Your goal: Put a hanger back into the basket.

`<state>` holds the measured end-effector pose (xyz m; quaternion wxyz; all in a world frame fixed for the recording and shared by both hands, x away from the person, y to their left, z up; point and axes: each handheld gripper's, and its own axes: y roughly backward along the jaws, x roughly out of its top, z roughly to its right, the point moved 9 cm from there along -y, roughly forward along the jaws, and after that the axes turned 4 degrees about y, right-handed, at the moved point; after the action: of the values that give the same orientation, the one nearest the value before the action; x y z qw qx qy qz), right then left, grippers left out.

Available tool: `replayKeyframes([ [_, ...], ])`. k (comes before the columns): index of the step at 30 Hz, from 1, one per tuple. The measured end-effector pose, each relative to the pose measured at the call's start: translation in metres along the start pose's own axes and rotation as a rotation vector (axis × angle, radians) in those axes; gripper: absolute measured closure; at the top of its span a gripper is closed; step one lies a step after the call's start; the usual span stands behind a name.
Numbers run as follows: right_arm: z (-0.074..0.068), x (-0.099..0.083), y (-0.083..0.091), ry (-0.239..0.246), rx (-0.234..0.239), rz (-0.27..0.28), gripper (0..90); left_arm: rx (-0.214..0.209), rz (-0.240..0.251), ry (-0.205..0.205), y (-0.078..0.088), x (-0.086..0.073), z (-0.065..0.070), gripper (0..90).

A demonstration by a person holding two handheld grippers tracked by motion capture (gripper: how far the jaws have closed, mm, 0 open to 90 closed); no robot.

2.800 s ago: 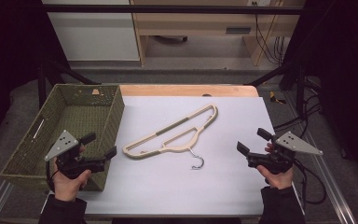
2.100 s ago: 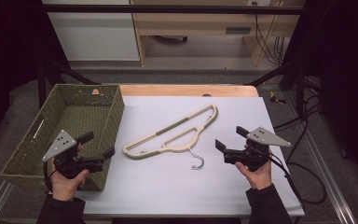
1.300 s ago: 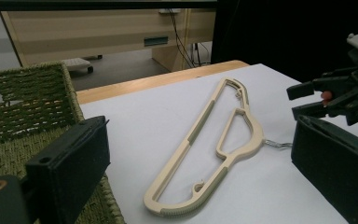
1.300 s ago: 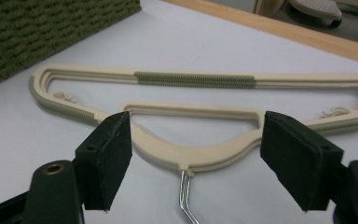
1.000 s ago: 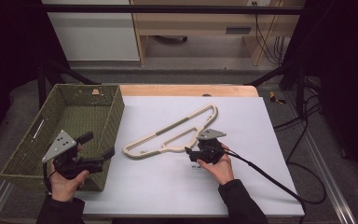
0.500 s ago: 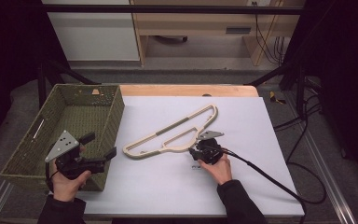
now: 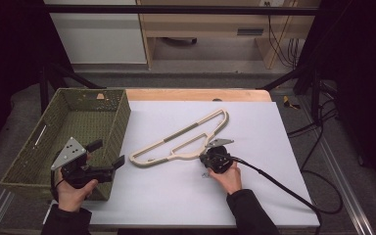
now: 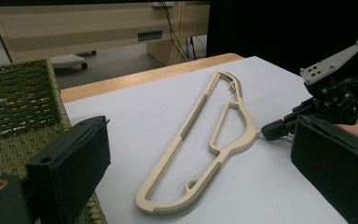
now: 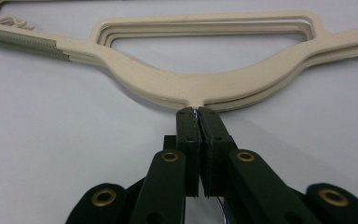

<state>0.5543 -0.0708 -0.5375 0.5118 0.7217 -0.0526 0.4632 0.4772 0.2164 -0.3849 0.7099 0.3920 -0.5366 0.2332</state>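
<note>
Where hanger lies, basket nearby.

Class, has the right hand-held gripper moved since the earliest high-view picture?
Yes: the right hand-held gripper moved left from the table's right edge to the hanger, closing on its hook.

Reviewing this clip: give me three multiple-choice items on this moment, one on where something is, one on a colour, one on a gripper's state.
1. Where does the hanger lie?
A. in the basket
B. on the white table top
C. on the floor

2. What colour is the woven basket?
A. green
B. red
C. white

3. How do the right gripper jaws stand?
A. wide open above the hanger
B. shut on nothing
C. shut on the hanger's metal hook

Answers: 1 B, the high view shows it flat on the white table top, beside the basket. 2 A, its weave is olive green. 3 C, having just been closing, the pads meet on the metal hook at the hanger's neck.
</note>
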Motion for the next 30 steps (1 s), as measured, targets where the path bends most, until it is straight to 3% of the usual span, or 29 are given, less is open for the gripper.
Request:
replayKeyframes([
  [12,0.001,0.01,0.012,-0.018,-0.001,0.04,88.8,-0.012,-0.021,-0.016,-0.006,-0.003,0.008,4.8],
  [19,0.004,0.015,0.021,-0.004,-0.006,0.045,88.9,-0.036,-0.04,-0.035,-0.013,-0.005,0.021,5.0],
  [25,0.006,0.017,0.026,0.01,-0.014,0.025,88.9,-0.072,-0.087,-0.067,-0.028,-0.014,0.04,5.1],
  [30,0.006,0.02,0.03,0.033,-0.011,0.045,89.0,-0.094,-0.124,-0.085,-0.039,-0.023,0.051,5.2],
])
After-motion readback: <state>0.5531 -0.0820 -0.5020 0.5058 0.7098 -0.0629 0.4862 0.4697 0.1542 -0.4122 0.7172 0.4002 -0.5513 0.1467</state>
